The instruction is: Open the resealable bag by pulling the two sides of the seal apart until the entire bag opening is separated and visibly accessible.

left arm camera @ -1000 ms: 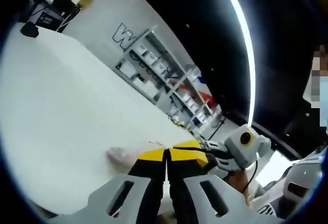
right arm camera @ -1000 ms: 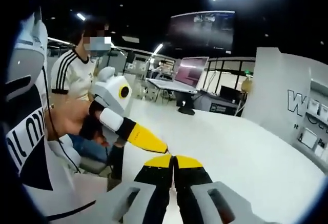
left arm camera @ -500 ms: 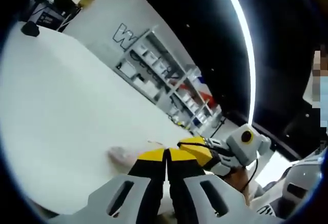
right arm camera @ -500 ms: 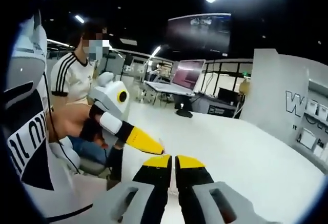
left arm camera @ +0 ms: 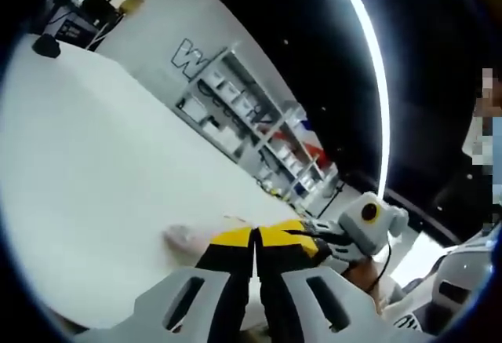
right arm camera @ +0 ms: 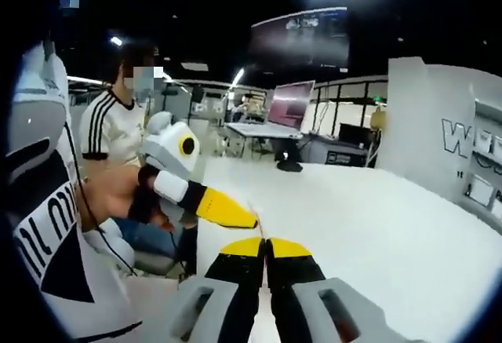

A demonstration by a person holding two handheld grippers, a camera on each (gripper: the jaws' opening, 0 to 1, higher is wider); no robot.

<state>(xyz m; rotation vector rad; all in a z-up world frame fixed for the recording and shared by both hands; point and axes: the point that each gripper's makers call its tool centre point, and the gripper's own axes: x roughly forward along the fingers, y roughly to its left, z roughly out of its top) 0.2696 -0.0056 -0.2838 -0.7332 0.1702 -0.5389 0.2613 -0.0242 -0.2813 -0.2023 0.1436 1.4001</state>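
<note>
In the left gripper view, we see the left claw (left arm camera: 255,237) at 6 o'clock with its yellow-tipped jaws pressed together, no gap visible between them. Just beyond the tips, at about 8 o'clock from them, a pale translucent patch lies against the white worktop (left arm camera: 102,202); we take this to be the resealable bag (left arm camera: 184,237), though the view is too blurred to confirm whether either claw grips its seal. The right claw (left arm camera: 302,233) enters from 3 o'clock, its yellow tips touching or just beside the left claw's tips. A white partition (left arm camera: 165,33) with shelving stands beyond the worktop at 12 o'clock. In the right gripper view, we see the right claw at 6 o'clock, jaws likewise closed with a hairline seam between them. The left claw comes in from 9 o'clock, its yellow tip just above the right claw's tips, carried by a hand (right arm camera: 118,194). A thin edge, possibly the bag, rises between the tips. A person in a striped-sleeve shirt (right arm camera: 110,127) sits at 10 o'clock.
</note>
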